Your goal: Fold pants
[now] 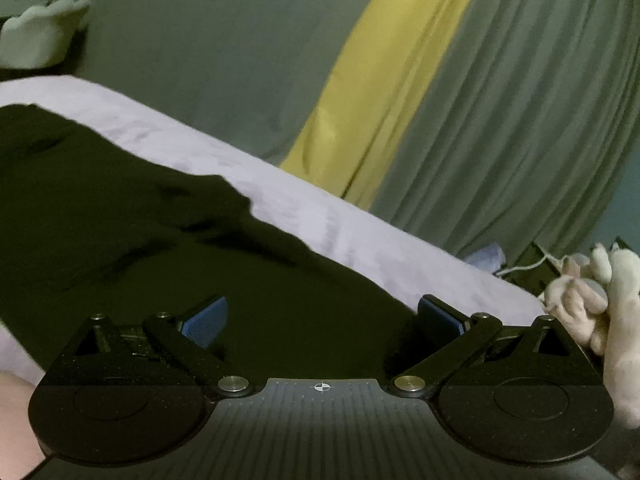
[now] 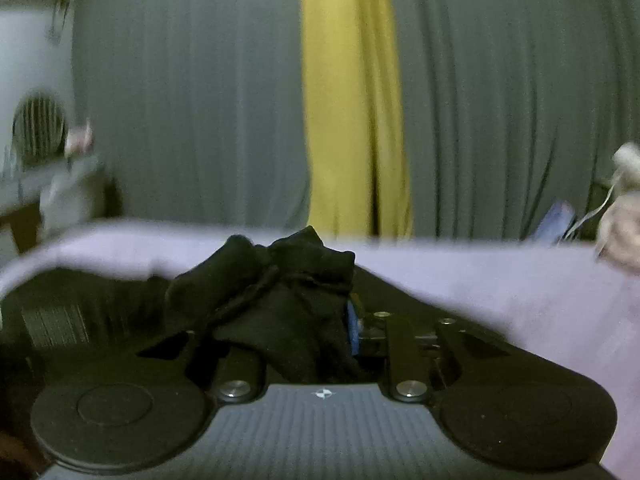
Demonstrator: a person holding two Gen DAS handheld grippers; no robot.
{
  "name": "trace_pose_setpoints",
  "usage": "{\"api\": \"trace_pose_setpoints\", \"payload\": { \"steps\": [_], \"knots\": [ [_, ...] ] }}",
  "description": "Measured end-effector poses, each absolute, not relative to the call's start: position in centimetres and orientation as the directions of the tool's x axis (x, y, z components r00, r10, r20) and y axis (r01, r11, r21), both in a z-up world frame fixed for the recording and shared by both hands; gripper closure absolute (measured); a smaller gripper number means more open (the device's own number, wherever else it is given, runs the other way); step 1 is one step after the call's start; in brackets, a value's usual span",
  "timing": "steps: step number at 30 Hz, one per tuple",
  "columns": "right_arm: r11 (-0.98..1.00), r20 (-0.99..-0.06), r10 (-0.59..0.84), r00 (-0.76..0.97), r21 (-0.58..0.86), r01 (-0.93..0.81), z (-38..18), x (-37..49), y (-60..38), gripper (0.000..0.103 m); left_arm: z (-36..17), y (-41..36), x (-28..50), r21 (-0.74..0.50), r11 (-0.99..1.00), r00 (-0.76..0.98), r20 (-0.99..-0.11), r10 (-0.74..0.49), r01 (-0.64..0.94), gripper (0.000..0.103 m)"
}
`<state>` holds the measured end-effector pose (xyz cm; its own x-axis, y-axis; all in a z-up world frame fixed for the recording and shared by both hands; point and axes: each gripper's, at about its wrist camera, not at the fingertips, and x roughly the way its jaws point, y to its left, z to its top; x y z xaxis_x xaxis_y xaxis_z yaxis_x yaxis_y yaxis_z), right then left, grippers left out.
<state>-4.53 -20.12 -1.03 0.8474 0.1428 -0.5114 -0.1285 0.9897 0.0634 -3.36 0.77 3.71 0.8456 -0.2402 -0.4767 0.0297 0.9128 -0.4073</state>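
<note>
The black pants (image 1: 132, 216) lie spread on a lavender sheet (image 1: 360, 240) in the left wrist view. My left gripper (image 1: 322, 316) hovers just above them. Its blue pads (image 1: 204, 320) are wide apart with nothing between them. In the right wrist view a loose bunch of black pants cloth (image 2: 280, 300) sits heaped between the fingers of my right gripper (image 2: 292, 324). Its jaws stand about half apart. The right blue pad (image 2: 352, 322) shows at the cloth's edge, and the cloth covers the left finger. More of the pants trails off to the left (image 2: 100, 300).
Green curtains with a yellow stripe (image 2: 352, 100) hang behind the bed. A plush toy (image 1: 592, 300) and a white cable lie at the bed's right end. A pale shelf with small objects (image 2: 36, 140) stands at the left.
</note>
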Motion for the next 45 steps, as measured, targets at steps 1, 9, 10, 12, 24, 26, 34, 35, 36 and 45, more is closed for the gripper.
{"api": "trace_pose_setpoints", "payload": {
  "steps": [1, 9, 10, 12, 24, 26, 34, 35, 36, 45],
  "knots": [
    [0.984, -0.623, 0.172, 0.763, 0.079, -0.158, -2.8, -3.7, -19.2, 0.046, 3.7, 1.0, -3.3, -0.415, 0.909, 0.844, -0.475, -0.248, 0.033, 0.000],
    [0.920, -0.643, 0.363, 0.674, 0.361, -0.152, -0.8, -6.4, -23.2, 0.015, 2.3, 0.2, -1.8, -0.490, 0.863, 0.781, -0.488, -0.389, 0.125, 0.000],
    [0.917, -0.620, 0.348, 0.703, 0.382, -0.117, -0.3, -7.0, -24.1, 0.015, 2.0, -0.2, -1.6, -0.502, 0.854, 0.767, -0.491, -0.413, 0.139, 0.000],
    [0.897, -0.594, 0.312, 0.742, 0.442, -0.023, 0.0, -7.2, -26.9, 0.015, 1.3, -0.8, -1.4, -0.538, 0.826, 0.731, -0.495, -0.470, 0.167, 0.000],
    [0.737, -0.645, 0.261, 0.718, 0.613, 0.283, -5.0, -6.2, -33.5, 0.039, -3.5, -4.3, 2.1, -0.747, 0.658, 0.465, -0.552, -0.693, 0.095, 0.000],
    [0.734, -0.637, 0.267, 0.723, 0.621, 0.276, -5.0, -6.5, -33.6, 0.039, -4.0, -5.0, 2.8, -0.778, 0.621, 0.441, -0.527, -0.726, 0.093, 0.000],
    [0.711, -0.610, 0.284, 0.740, 0.651, 0.264, -4.8, -6.1, -33.2, 0.031, -5.5, -7.2, 4.5, -0.856, 0.513, 0.373, -0.458, -0.807, 0.059, 0.014],
    [0.715, -0.608, 0.284, 0.741, 0.650, 0.259, -4.8, -6.1, -33.1, 0.029, -5.8, -7.3, 4.7, -0.874, 0.485, 0.364, -0.441, -0.821, 0.034, 0.052],
    [0.717, -0.605, 0.285, 0.744, 0.650, 0.253, -4.9, -6.1, -33.1, 0.027, -6.4, -7.5, 4.9, -0.883, 0.468, 0.348, -0.447, -0.824, -0.028, 0.068],
    [0.644, -0.473, 0.275, 0.837, 0.737, 0.205, -3.6, -8.5, -34.4, 0.018, -2.8, -5.4, 4.8, -0.800, 0.597, 0.439, -0.518, -0.734, 0.054, 0.087]
  ]
}}
